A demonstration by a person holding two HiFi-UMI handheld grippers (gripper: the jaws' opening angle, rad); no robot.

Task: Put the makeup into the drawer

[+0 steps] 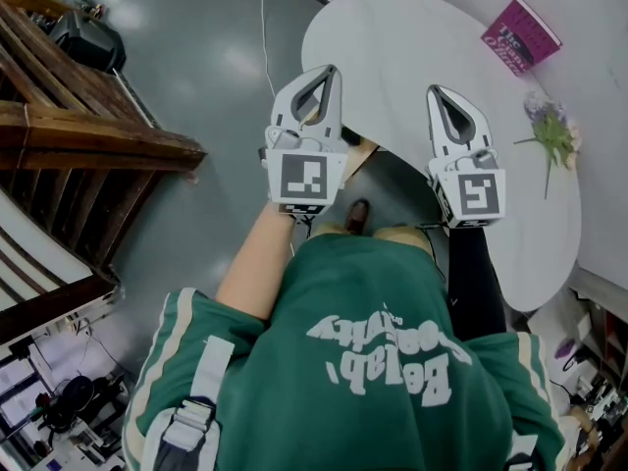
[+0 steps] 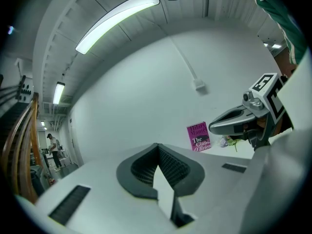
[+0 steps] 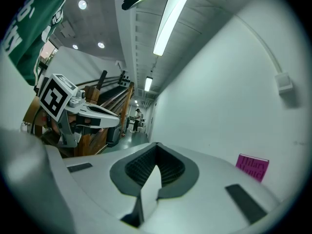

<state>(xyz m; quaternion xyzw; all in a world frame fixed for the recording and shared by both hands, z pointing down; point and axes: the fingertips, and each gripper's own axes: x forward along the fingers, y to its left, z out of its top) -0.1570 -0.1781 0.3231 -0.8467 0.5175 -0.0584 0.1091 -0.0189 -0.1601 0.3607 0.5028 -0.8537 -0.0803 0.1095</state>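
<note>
No makeup and no drawer show in any view. My left gripper (image 1: 332,69) is held level over the near edge of the white round table (image 1: 412,37), its jaws together with nothing between them. My right gripper (image 1: 433,89) hangs beside it over the table, jaws also together and empty. In the left gripper view the left gripper's (image 2: 157,144) dark pads meet at the tip, with the right gripper (image 2: 214,124) off to the right. The right gripper view shows the right gripper's (image 3: 156,144) jaws meeting too, and the left gripper (image 3: 118,121) at the left.
A pink book (image 1: 520,35) lies at the table's far right, and a sprig of purple flowers (image 1: 552,133) lies nearer. A wooden staircase (image 1: 88,140) stands at the left on the grey floor. A white wall (image 2: 146,91) rises behind the table. A person stands far down the corridor (image 3: 138,115).
</note>
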